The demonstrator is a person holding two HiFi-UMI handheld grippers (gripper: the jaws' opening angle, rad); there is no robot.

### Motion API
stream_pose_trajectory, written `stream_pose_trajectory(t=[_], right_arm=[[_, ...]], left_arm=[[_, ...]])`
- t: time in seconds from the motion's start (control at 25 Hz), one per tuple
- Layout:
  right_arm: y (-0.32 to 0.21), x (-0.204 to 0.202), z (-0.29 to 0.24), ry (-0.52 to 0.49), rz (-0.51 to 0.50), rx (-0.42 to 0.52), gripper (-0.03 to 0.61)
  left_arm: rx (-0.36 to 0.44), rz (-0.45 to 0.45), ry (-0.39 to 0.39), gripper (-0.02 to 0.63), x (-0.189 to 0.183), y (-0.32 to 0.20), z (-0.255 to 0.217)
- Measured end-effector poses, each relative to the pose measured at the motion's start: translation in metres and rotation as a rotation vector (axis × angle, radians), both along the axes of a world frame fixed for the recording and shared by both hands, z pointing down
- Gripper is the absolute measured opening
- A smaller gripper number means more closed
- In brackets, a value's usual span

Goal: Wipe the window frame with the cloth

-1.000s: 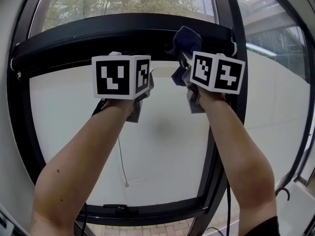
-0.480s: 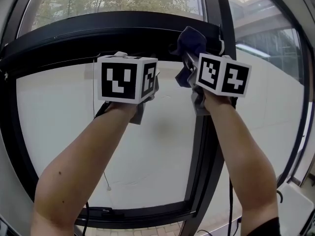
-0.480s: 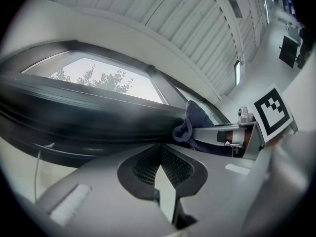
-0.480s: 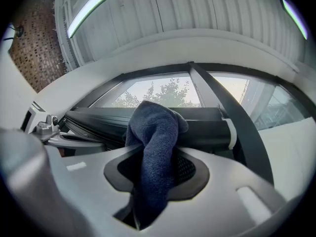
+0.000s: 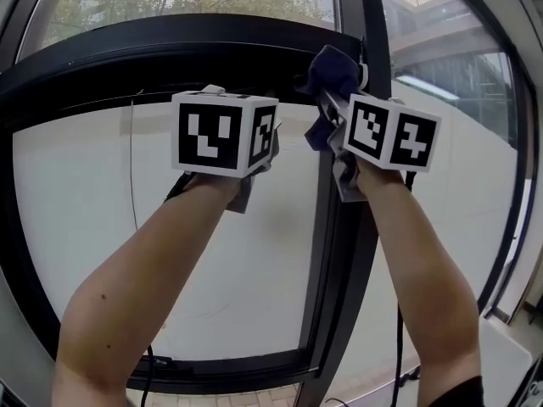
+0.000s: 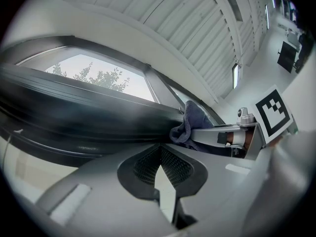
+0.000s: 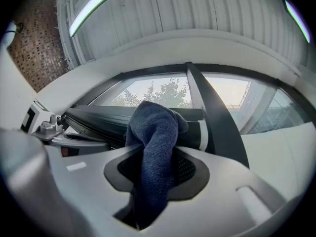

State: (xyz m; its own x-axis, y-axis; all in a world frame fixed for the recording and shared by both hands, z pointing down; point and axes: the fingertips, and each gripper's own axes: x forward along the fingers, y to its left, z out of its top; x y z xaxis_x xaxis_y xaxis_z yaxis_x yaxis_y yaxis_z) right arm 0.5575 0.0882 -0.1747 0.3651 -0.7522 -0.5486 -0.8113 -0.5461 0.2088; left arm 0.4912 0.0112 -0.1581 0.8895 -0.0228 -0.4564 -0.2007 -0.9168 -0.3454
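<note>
At the frame [image 5: 344, 253], gripper views show right tool [image 7: 157, 158] clamping cloth [image 7: 154, 128], left tool [image 6: 159, 148] closed.

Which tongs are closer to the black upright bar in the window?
Right. The right tongs, gripping the cloth, are in front of the upright bar near its top; the left tongs are off to its left.

Head view faces the window frame [image 5: 102, 66]; both gripper views see it close, from below.
</note>
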Motion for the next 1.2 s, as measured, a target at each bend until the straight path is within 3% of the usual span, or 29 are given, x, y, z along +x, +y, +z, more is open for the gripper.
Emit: stream_pose_trajectory(t=[0.44, 0.84, 1.2], right_arm=[[0.019, 0.017, 0.003, -0.014, 0.018, 0.001, 0.123], [0.061, 0.006, 0.033, -0.063, 0.130, 0.008, 0.123], [0.068, -0.002, 0.047, -0.108, 0.228, -0.016, 0.123]], left_arm=[[0.017, 0.016, -0.033, -0.006, 0.017, 0.019, 0.008], [0.015, 0.108, -0.054, -0.006, -0.005, 0.036, 0.030], [-0.023, 0.220, -0.096, -0.006, -0.010, 0.031, 0.042]])
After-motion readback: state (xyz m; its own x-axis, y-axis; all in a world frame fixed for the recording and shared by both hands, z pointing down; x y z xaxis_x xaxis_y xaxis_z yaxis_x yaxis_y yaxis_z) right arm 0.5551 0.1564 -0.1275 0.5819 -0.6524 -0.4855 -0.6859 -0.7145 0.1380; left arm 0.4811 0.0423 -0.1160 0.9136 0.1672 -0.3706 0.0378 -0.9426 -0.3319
